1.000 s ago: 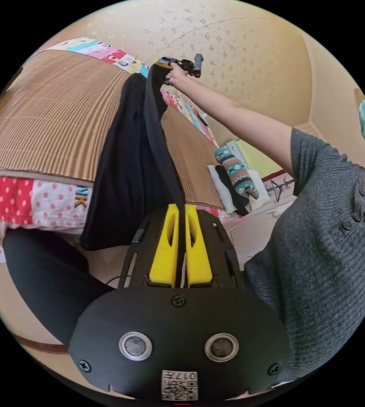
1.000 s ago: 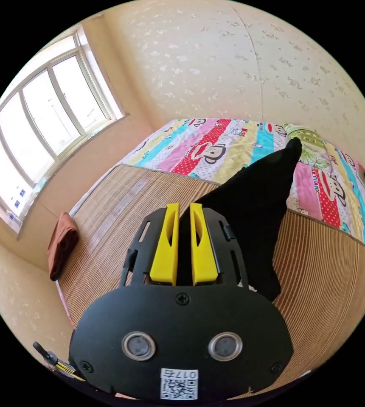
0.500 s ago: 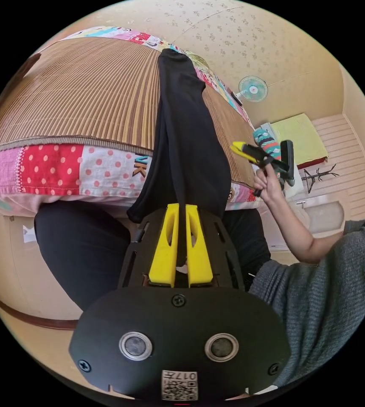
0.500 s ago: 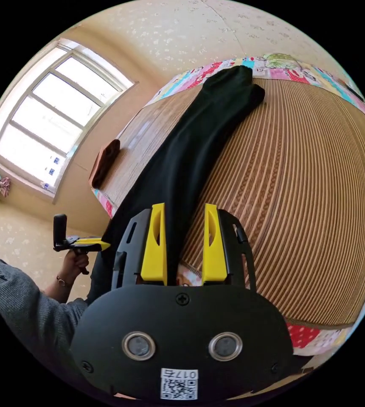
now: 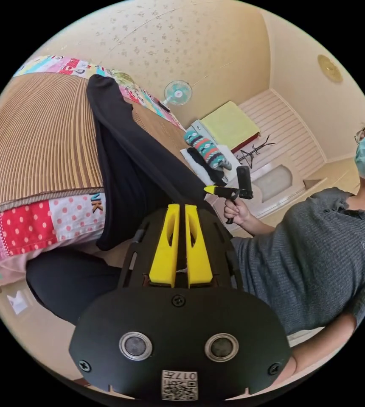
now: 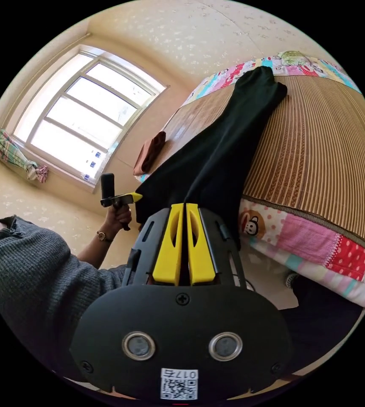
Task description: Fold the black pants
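Observation:
The black pants [image 5: 123, 140] lie lengthwise on the striped bamboo mat [image 5: 34, 135] of the bed. Their leg ends reach the far side and the near end hangs off the bed's edge. My left gripper [image 5: 181, 208] is shut on that near end. To its right, a hand holds my right gripper [image 5: 208, 189] at the pants' other corner. In the right gripper view the pants [image 6: 225, 144] run from the mat [image 6: 318, 144] down into my right gripper [image 6: 185, 207], shut on the cloth. The left gripper [image 6: 136, 197] grips the neighbouring corner.
A folded brown cloth [image 6: 148, 150] lies on the mat near the window [image 6: 85, 110]. Folded clothes [image 5: 203, 152] are stacked beyond the bed, with a fan [image 5: 177, 91] at the wall. The person in a grey sweater [image 5: 318, 254] stands close at the patterned quilt edge [image 5: 34, 224].
The right gripper came down from high above the bed, opened, and has now shut on the pants' near end beside the left gripper. The pants now lie flat along the mat.

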A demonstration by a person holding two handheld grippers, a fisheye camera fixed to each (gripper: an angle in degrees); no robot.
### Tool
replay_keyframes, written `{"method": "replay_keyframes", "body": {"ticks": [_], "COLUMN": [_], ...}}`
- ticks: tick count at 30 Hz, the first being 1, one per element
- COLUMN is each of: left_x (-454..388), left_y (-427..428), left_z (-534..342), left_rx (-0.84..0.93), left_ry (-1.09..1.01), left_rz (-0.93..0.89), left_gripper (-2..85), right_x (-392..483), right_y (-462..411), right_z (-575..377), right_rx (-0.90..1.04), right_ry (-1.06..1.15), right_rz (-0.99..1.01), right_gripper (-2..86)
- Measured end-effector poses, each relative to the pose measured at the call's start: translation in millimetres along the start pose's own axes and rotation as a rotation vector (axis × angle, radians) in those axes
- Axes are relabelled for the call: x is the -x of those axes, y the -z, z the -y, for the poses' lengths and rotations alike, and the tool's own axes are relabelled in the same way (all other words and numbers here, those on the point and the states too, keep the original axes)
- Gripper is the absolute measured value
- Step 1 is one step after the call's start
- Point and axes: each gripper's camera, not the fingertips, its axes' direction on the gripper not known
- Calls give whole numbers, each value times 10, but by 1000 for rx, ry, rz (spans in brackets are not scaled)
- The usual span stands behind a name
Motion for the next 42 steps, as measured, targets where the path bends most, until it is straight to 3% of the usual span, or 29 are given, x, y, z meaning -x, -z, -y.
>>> {"method": "replay_keyframes", "body": {"ticks": [6,12,15,20,27,30,32,35,42], "left_x": [386,509,671,622,178,223,399,673,1026], "left_y": [-2,55,-230,-739,-1133,-876,-521,-330,-613], "left_z": [-185,33,351,643,233,122,215,574,1417], "left_rx": [114,-67,9,200,391,227,10,-80,13], "left_ry": [256,326,319,277,157,253,303,338,332], "left_rz": [280,303,302,508,307,153,40,84,232], "left_gripper": [50,89,100,53,37,51,72,128,159], "right_x": [-408,-602,-693,-703,-814,-1051,-1236,-1550,-1951], "right_y": [-343,-265,-499,-537,-57,311,556,710,294], "right_z": [-59,286,494,452,-244,-368,-341,-159,356], "right_rx": [171,107,184,231,390,288,162,54,36], "right_ry": [-100,-92,-70,-45,-67,-153,-193,-225,-248], "right_rz": [-57,-132,-91,-162,-194,-106,-18,23,34], "right_gripper": [35,93,84,29,28,49,71,98,118]}}
